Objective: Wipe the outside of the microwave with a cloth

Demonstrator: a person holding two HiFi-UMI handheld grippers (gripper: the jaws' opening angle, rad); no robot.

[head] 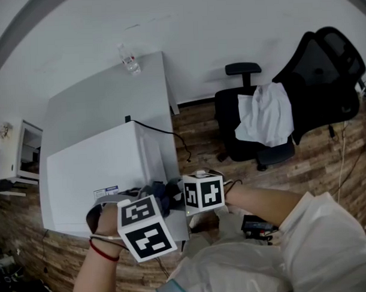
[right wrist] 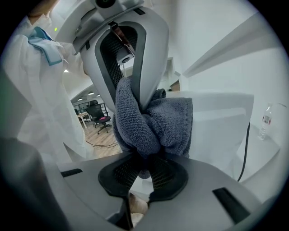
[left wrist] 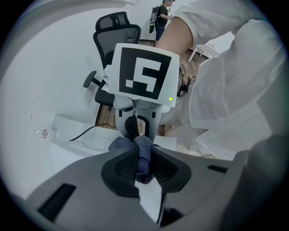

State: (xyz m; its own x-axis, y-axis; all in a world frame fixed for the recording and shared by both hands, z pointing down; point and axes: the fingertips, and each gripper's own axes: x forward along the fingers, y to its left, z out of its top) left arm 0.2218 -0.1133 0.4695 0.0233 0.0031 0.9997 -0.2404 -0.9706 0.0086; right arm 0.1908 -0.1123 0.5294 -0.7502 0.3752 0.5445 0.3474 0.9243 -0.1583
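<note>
The cloth (right wrist: 151, 122), a dark blue-grey towel, is bunched into a wad and caught from two sides. The left gripper (left wrist: 143, 164) is clenched on one fold of it, and the right gripper (right wrist: 144, 169) is clamped on the thick bulk. In the head view the wad hangs over the near right corner of the microwave (head: 94, 169), which stands at the near end of the desk (head: 109, 97), close to its right edge. Judging by this, wiping proper seems barely under way. The cloth is crumpled between both claws, not spread flat on a panel, so the top, sides and door all look left to do. Whether the cloth touches the casing cannot be told. The microwave's door and side walls are out of sight from above, and the marker cubes cover both sets of jaws in the head view.
</note>
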